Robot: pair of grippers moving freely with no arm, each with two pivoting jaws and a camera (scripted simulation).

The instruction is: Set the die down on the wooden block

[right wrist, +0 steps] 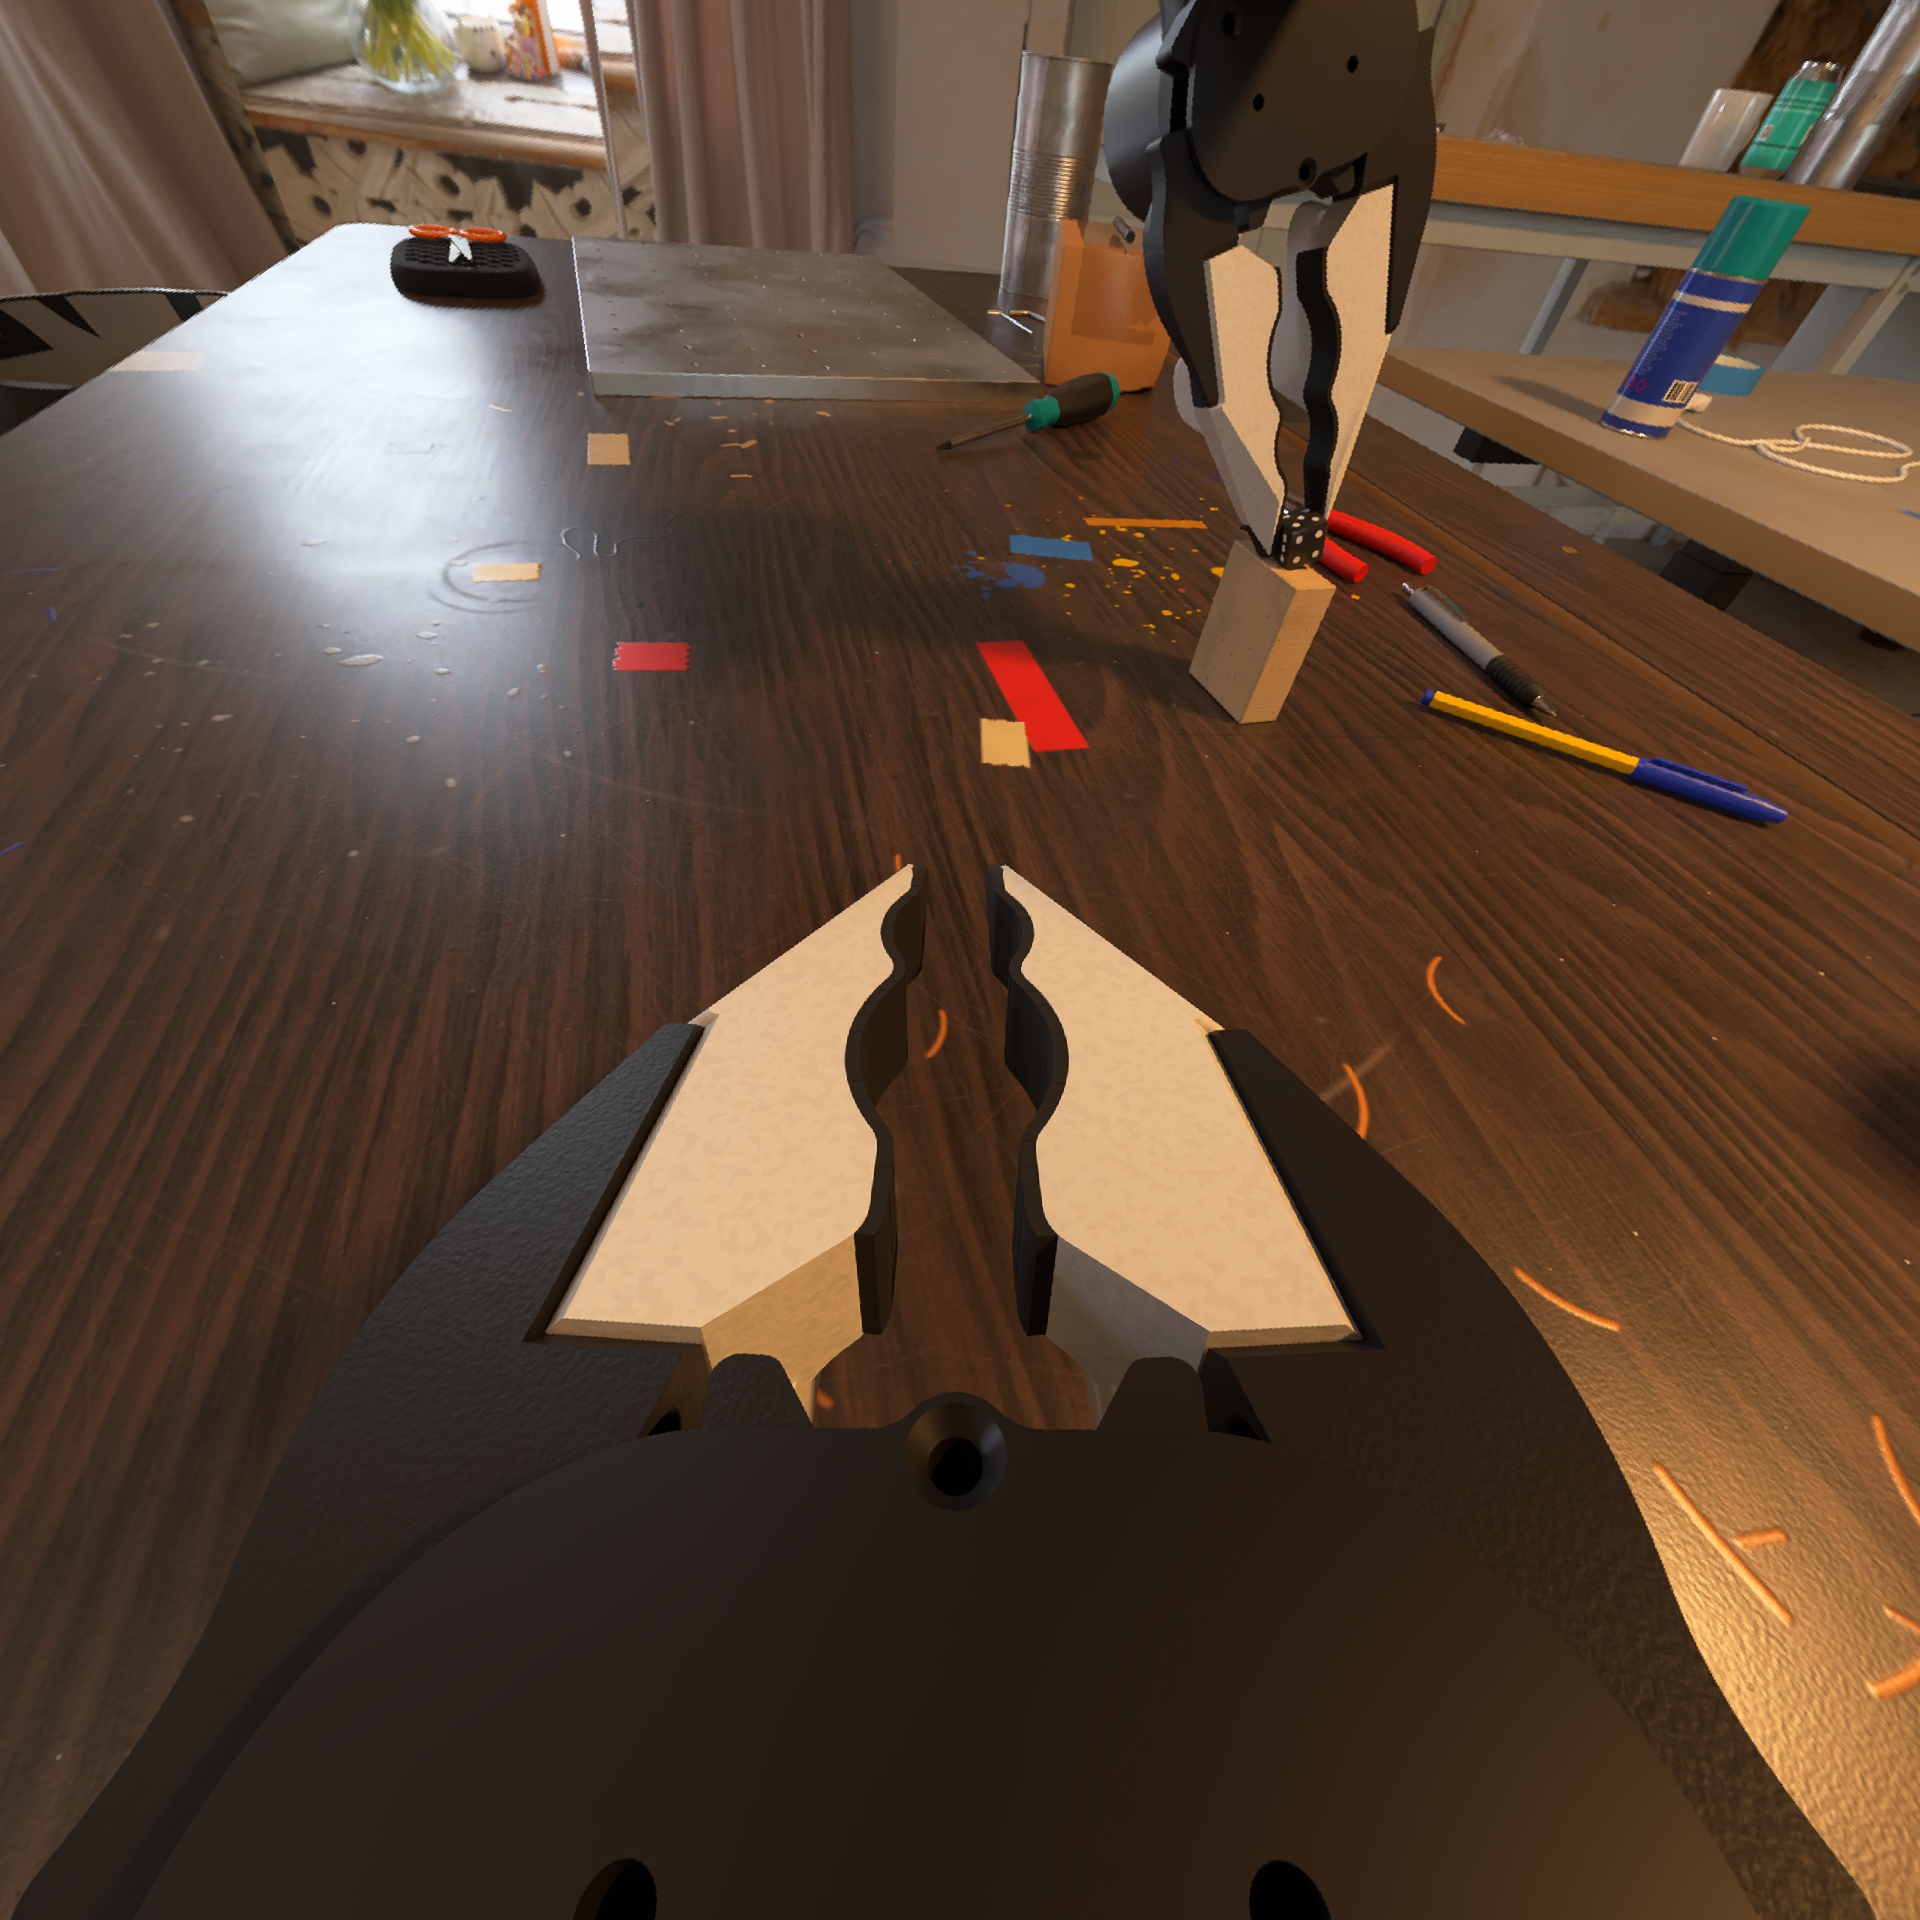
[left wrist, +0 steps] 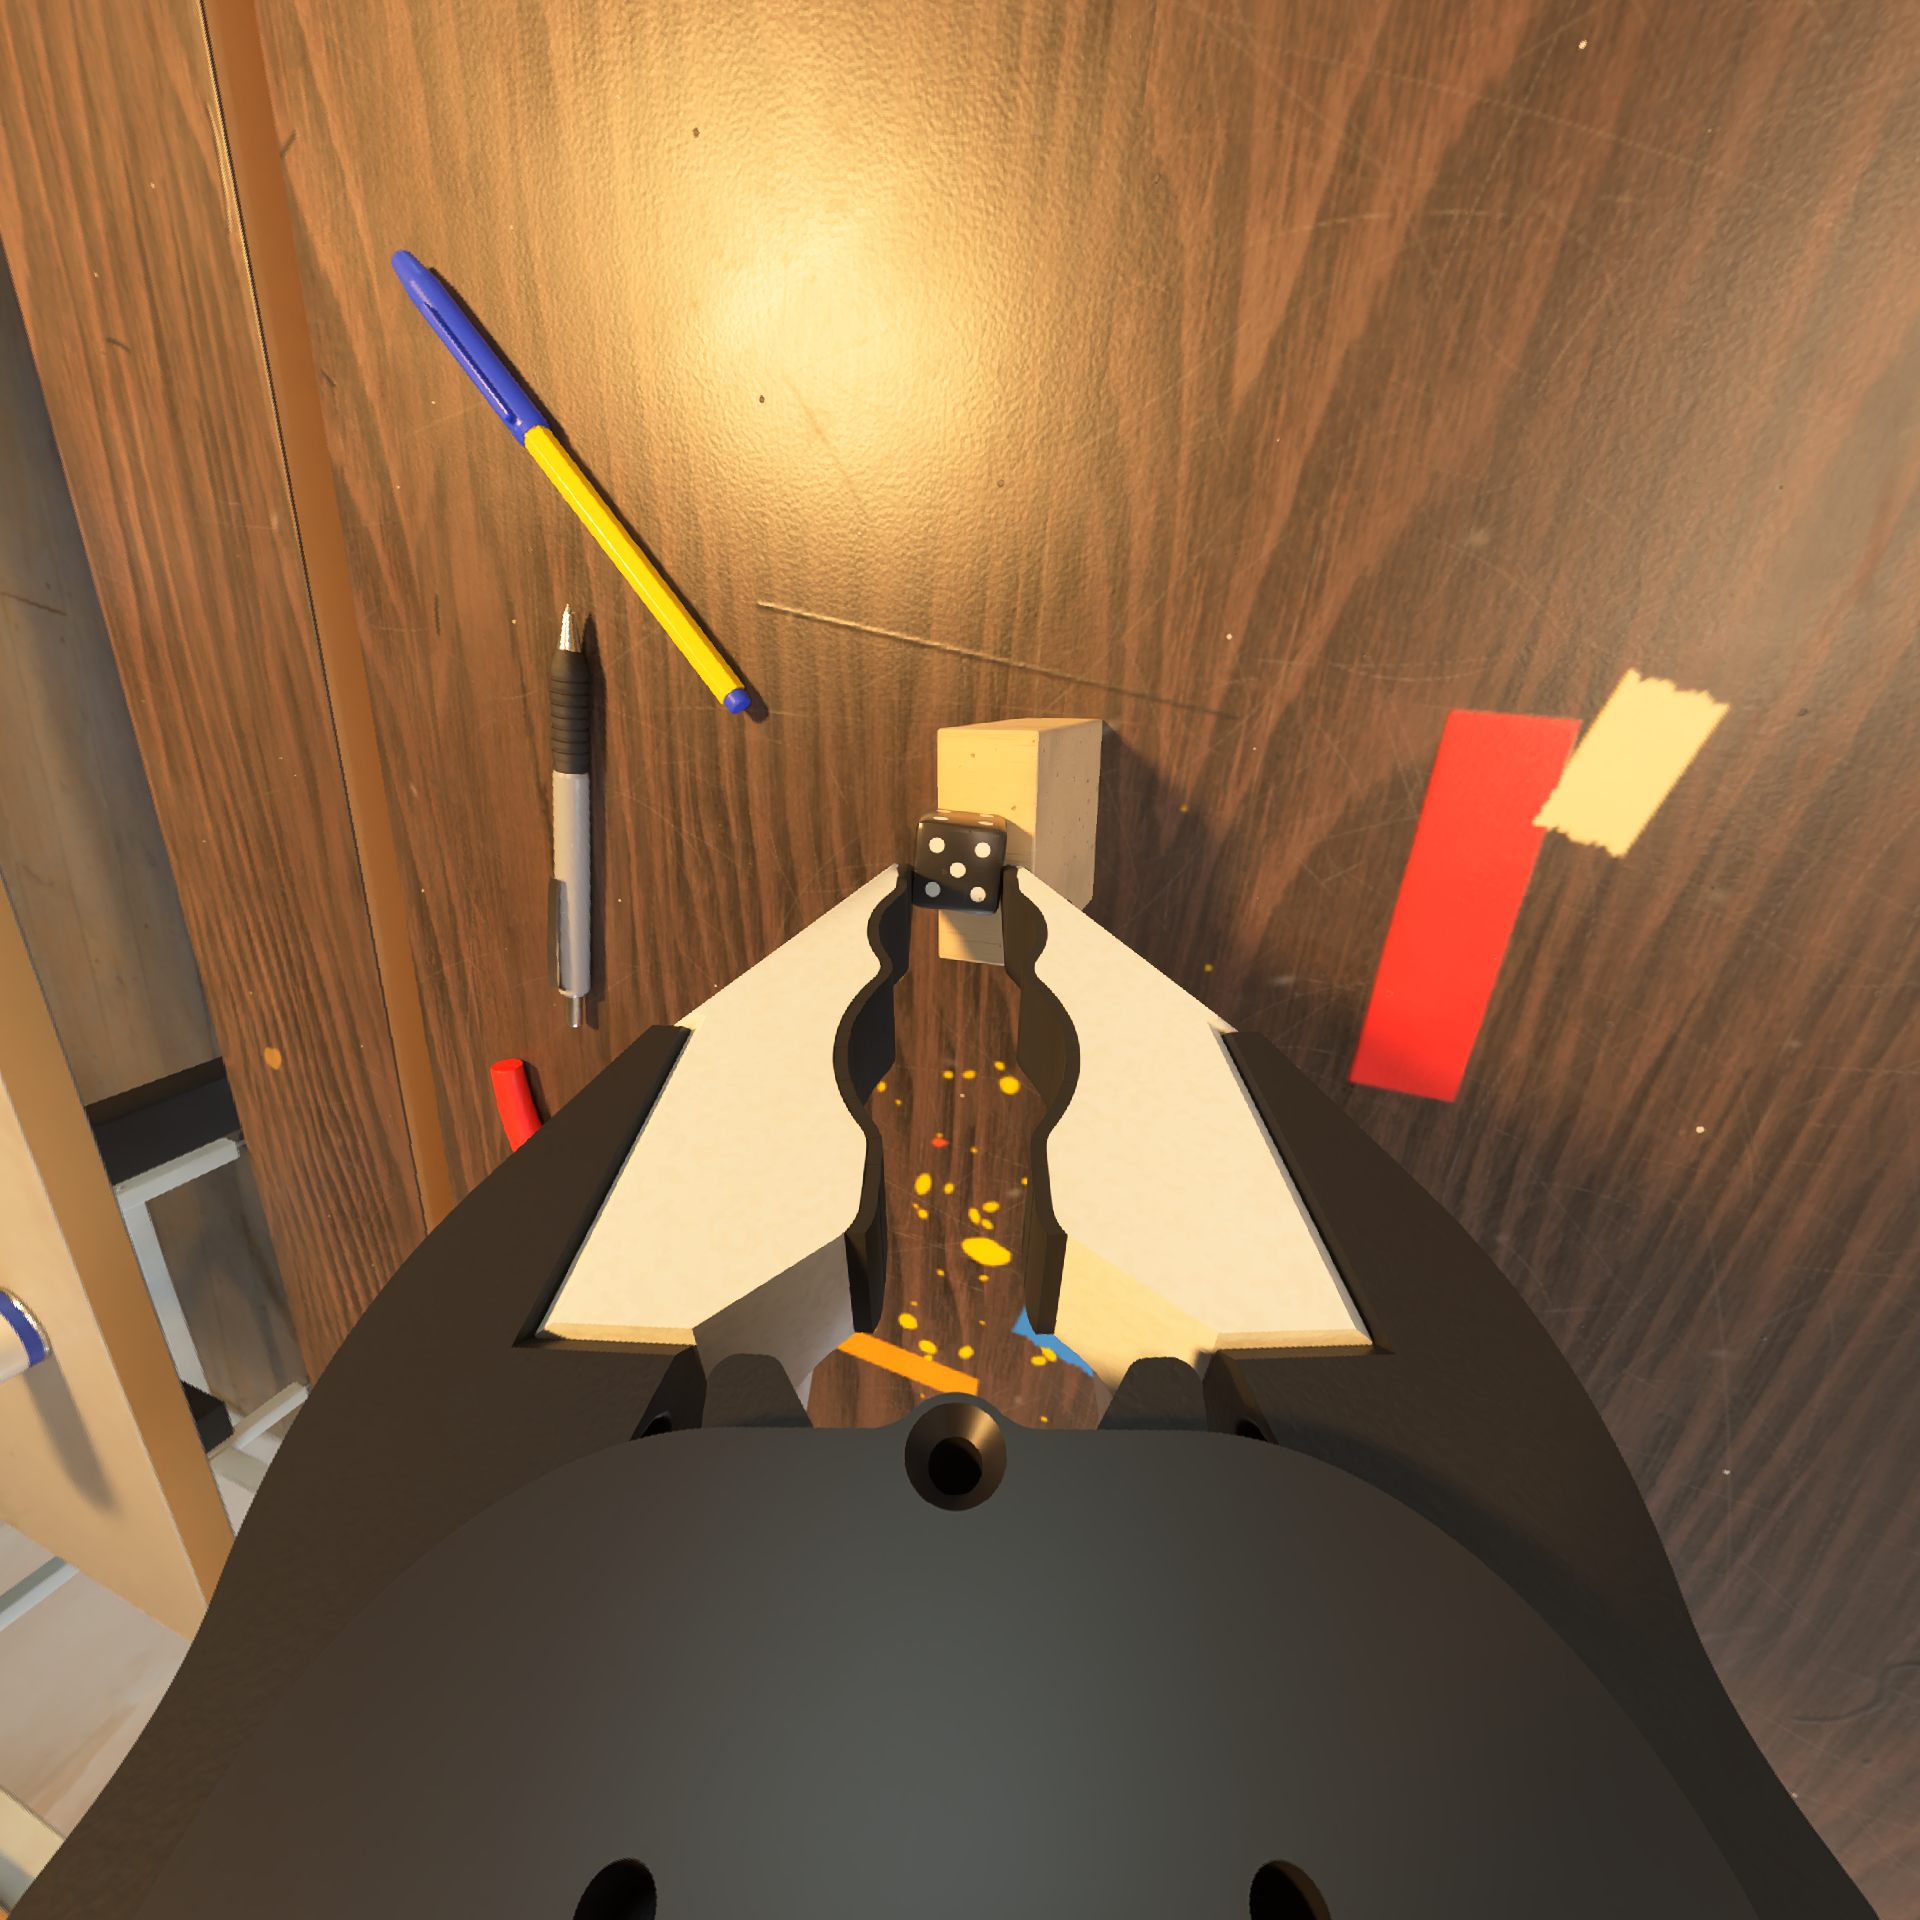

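Observation:
A black die (left wrist: pixel 958 868) with white pips is pinched between the fingertips of my left gripper (left wrist: pixel 958 885), which is shut on it. A pale wooden block (left wrist: pixel 1029 779) stands upright on the dark wooden table just beyond and under the die. In the right wrist view the left gripper (right wrist: pixel 1296 528) points down, and the die (right wrist: pixel 1301 537) sits at the top end of the block (right wrist: pixel 1259 644), seemingly touching it. My right gripper (right wrist: pixel 956 883) hovers low over the table, well short and left of the block, jaws slightly apart and empty.
A blue and yellow pen (left wrist: pixel 582 488) and a grey pen (left wrist: pixel 569 821) lie left of the block. Red tape (left wrist: pixel 1455 904) is stuck on its right. Red tubes (right wrist: pixel 1382 540), a screwdriver (right wrist: pixel 1049 407) and a metal plate (right wrist: pixel 769 312) lie beyond. The table edge (left wrist: pixel 312 623) runs along the left.

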